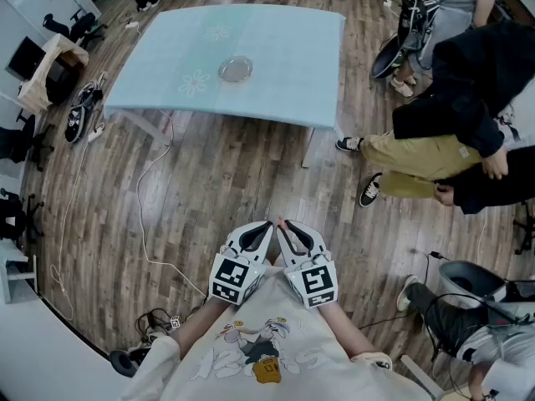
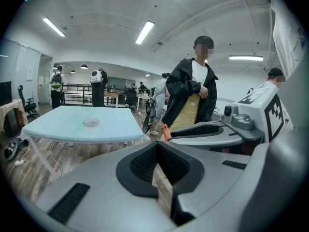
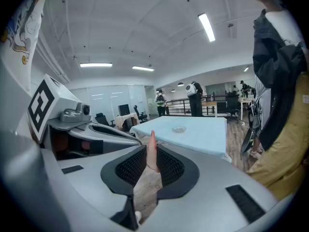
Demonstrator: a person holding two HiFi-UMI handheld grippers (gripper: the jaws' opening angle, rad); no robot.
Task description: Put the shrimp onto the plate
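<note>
Right gripper view looks along the right hand-held gripper (image 1: pixel 284 227), whose jaws are pinched together on the shrimp (image 3: pixel 152 150), a slim pinkish-orange piece standing upright out of the pads at 12 o'clock. The left hand-held gripper (image 1: pixel 266 228) is pressed closed with nothing between its jaws, only floor showing through the slit. In the head view both are held close to the person's chest at 6 o'clock, tips nearly touching. So the pick-up looks done; the carry across the room and the set-down are left. A cable (image 1: pixel 147 211) trails over the bare wooden floor at about 10 o'clock, off the straight line ahead but near the bench leg. The bench (image 1: pixel 280 53), under a pale blue cloth, stands well away at 12 o'clock, and the clear plate (image 1: pixel 236 68) sits alone near its middle. A person in a black jacket (image 1: pixel 468 98) bends at 2 o'clock beside the bench's right edge, close enough to crowd that side.
</note>
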